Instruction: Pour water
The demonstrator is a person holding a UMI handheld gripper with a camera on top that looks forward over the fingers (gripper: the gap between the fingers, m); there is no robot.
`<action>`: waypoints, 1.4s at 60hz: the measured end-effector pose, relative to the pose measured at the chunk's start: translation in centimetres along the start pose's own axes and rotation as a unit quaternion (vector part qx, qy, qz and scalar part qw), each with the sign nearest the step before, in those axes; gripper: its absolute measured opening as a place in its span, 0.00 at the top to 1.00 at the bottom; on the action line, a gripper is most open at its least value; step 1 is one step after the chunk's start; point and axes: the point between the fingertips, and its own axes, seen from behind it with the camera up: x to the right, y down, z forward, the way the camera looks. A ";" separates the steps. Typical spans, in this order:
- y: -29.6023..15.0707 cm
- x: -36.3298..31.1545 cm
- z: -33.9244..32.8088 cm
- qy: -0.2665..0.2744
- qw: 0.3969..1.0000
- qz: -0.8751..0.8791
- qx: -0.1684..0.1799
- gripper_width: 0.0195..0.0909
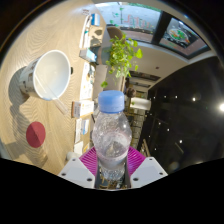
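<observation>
1 capped bottle point(111, 135) is held clenched between the jaws. The white cup point(47, 75) sits well left of the bottle. Spill risk is judged likely if tipped short of it; cap blocks flow.

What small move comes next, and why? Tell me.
Probably carry the bottle left toward the cup before tilting. The gripper has its jaws closed on the bottle, which is upright with its blue cap on, and the cup sits well off to the left.
</observation>
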 end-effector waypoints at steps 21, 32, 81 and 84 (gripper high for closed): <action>-4.7 -2.7 0.1 -0.006 0.981 -0.189 0.033 0.79; -3.7 -1.4 -0.2 -0.016 0.992 -0.122 0.025 0.80; -1.5 -11.0 0.0 -0.270 0.682 0.677 0.060 0.79; -2.1 -12.2 0.1 -0.278 0.678 0.678 0.062 0.79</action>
